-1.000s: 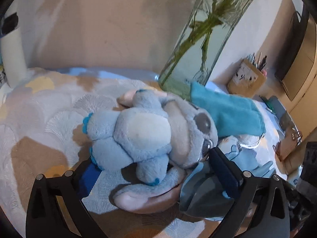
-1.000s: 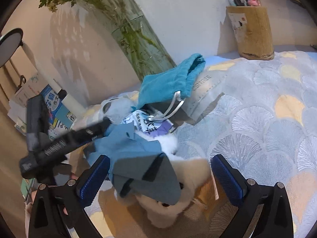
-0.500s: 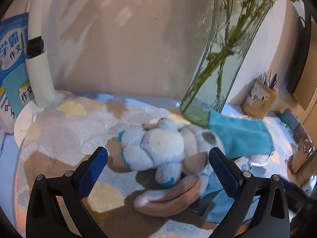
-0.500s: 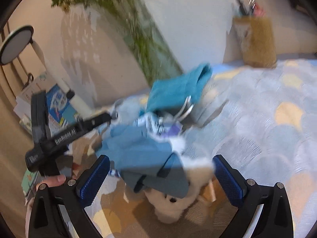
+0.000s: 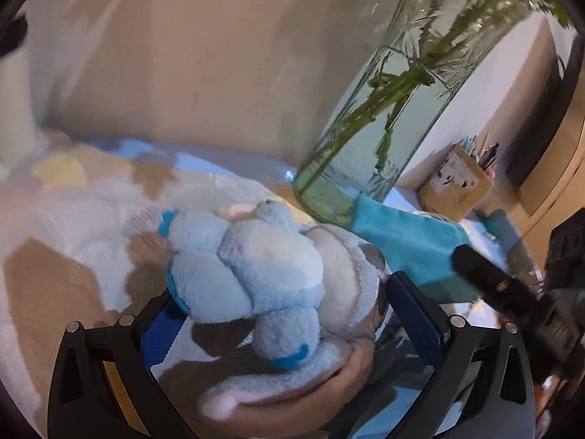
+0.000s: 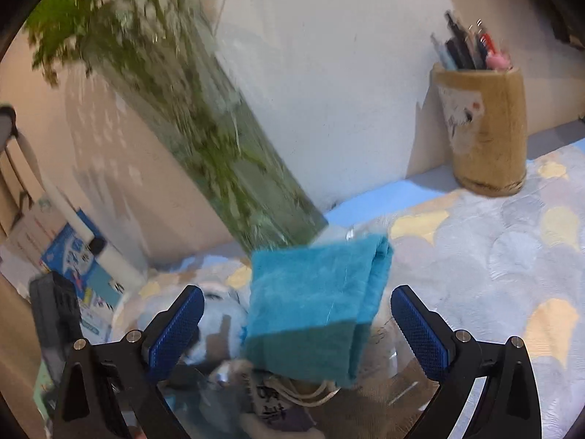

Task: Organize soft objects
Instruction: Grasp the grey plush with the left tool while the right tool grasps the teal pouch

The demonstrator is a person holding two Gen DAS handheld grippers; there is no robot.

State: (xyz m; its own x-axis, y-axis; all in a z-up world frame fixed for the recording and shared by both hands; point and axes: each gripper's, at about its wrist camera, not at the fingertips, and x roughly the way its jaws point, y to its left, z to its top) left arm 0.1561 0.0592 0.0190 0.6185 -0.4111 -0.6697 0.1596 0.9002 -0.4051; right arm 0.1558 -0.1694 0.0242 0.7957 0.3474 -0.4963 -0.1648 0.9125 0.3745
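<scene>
A pale blue plush toy (image 5: 256, 267) lies on the patterned cloth between the open fingers of my left gripper (image 5: 285, 314); the blue pads stand at its sides, contact unclear. A teal fabric pouch (image 5: 406, 245) lies to its right, by the vase. In the right wrist view the teal pouch (image 6: 314, 300) sits between the spread fingers of my right gripper (image 6: 296, 325), which is open and not touching it. Part of the plush (image 6: 219, 318) shows at the left. A labelled cloth with a drawstring (image 6: 278, 398) lies under the pouch.
A tall glass vase (image 5: 369, 146) with green stems stands just behind the toys, also blurred in the right wrist view (image 6: 219, 139). A pen holder (image 6: 482, 131) stands at the back right. Blue booklets (image 6: 80, 267) and a white post lean at the left. Wall close behind.
My left gripper has moved back in around the plush after pulling away. My right gripper has moved forward, from over the blue cloth and white plush to the teal pouch.
</scene>
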